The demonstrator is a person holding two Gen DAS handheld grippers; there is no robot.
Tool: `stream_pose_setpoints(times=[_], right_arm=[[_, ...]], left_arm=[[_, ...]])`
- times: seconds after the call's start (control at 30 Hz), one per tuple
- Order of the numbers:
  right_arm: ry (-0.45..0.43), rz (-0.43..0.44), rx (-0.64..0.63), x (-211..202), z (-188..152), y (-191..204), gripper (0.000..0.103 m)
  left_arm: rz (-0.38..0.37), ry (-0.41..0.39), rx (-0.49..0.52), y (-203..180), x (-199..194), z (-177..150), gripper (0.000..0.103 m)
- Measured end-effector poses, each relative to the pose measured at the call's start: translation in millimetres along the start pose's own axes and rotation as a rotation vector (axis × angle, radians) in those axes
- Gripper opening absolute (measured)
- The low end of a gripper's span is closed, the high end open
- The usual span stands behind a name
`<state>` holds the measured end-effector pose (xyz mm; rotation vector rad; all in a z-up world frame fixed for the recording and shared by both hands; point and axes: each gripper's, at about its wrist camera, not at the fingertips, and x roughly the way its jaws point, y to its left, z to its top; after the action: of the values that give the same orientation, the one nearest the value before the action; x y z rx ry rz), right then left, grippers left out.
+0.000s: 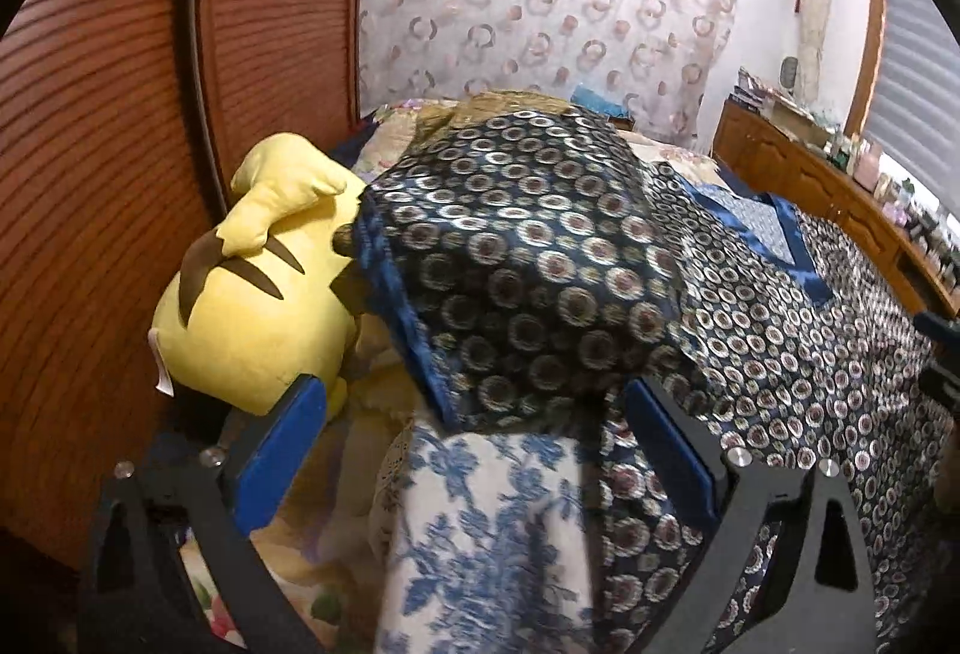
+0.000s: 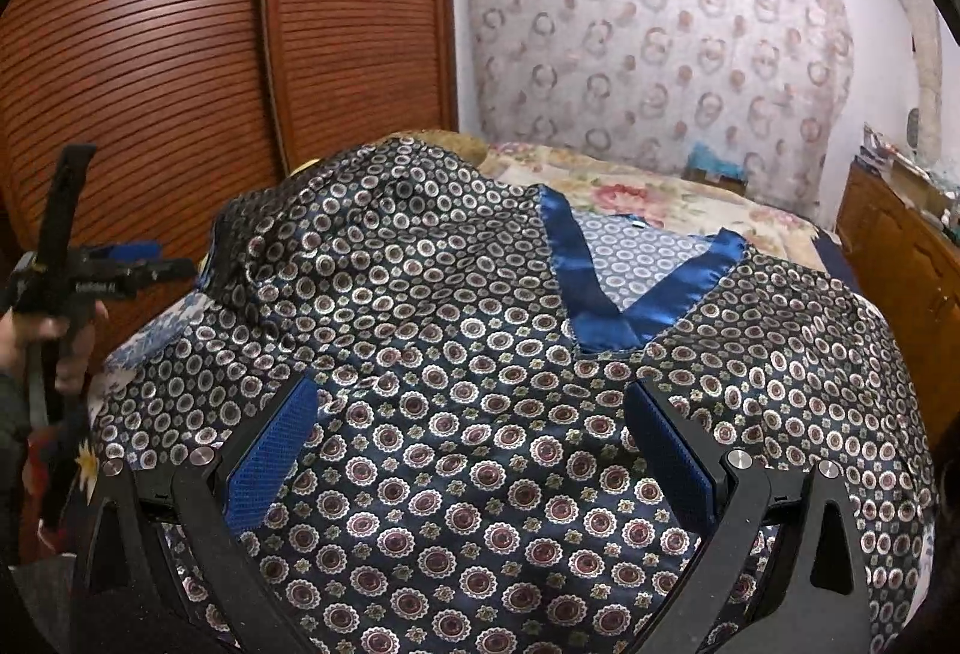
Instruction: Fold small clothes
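Two grippers inspected, one garment. Dark navy satin top printed with small ringed medallions [image 2: 480,414], trimmed in bright blue at a V-neck [image 2: 606,312], spread face-up across bed with floral cover [image 2: 630,192]. One side of top folded over toward centre, forming raised bulge near yellow plush toy with brown stripes [image 1: 252,294]. White cloth with blue flower print [image 1: 480,522] showing beneath garment edge.

Left gripper [image 1: 474,450]: blue pads spread wide, nothing between them; folded flap hanging just ahead, contact with right pad not determinable. Right gripper [image 2: 474,450]: likewise parted and empty, poised over lower front panel, apart from fabric or barely skimming it; cannot tell which.

Handling assessment: fabric judged light, limp and slippery, with sheen suggesting satin; likely to slide off itself and lose a crease unless pressed flat. Best hold judged at stitched blue trim or hem, where doubled layers give pads more bite; pinching single-layer centre panel risks slipping or dragging layer beneath. Fold judged partly begun, opposite side not yet turned in.
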<state>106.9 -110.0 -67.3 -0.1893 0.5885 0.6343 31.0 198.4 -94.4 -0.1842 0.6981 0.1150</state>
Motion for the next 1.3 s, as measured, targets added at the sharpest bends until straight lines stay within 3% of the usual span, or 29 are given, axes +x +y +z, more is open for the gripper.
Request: stream_pose_setpoints(times=[0.1, 0.17, 0.3, 0.5, 0.53, 0.6, 0.67, 0.7, 0.77, 1.03, 1.3], right_arm=[[0.017, 0.010, -0.006, 5.6, 0.7, 1.3, 0.103], [0.024, 0.019, -0.007, 8.6, 1.3, 3.1, 0.103], [0.034, 0.033, -0.015, 13.9, 2.3, 6.9, 0.103], [0.046, 0.052, -0.012, 17.4, -1.1, 7.7, 0.103], [0.054, 0.059, -0.013, 19.0, -1.7, 8.2, 0.103], [0.070, 0.073, -0.021, 22.9, -2.2, 10.4, 0.103], [0.078, 0.080, -0.034, 26.6, -2.0, 13.8, 0.103], [0.080, 0.083, -0.038, 28.2, -1.8, 15.2, 0.103], [0.085, 0.091, -0.040, 31.4, -0.8, 16.4, 0.103], [0.074, 0.093, -0.017, 31.7, 0.6, 11.1, 0.103], [0.052, 0.074, 0.050, 14.1, -2.5, -12.7, 0.103]], left_arm=[[-0.039, 0.027, -0.026, 6.9, 8.9, 3.5, 0.095], [-0.074, 0.055, -0.050, 11.5, 17.0, 4.0, 0.084], [-0.110, 0.087, -0.071, 17.6, 28.5, 5.3, 0.073], [-0.135, 0.135, -0.086, 24.1, 44.7, 9.8, 0.071], [-0.145, 0.141, -0.083, 23.3, 47.1, 9.8, 0.067], [-0.156, 0.149, -0.083, 23.7, 51.1, 10.7, 0.057], [-0.173, 0.149, -0.078, 22.8, 51.8, 10.6, 0.035], [-0.175, 0.147, -0.074, 22.2, 51.3, 10.8, 0.032], [-0.163, 0.135, -0.059, 21.3, 47.9, 11.3, 0.004], [-0.192, 0.028, -0.031, 10.4, 10.4, 34.7, 0.000], [-0.267, -0.052, 0.079, -44.8, -8.5, 80.9, 0.000]])
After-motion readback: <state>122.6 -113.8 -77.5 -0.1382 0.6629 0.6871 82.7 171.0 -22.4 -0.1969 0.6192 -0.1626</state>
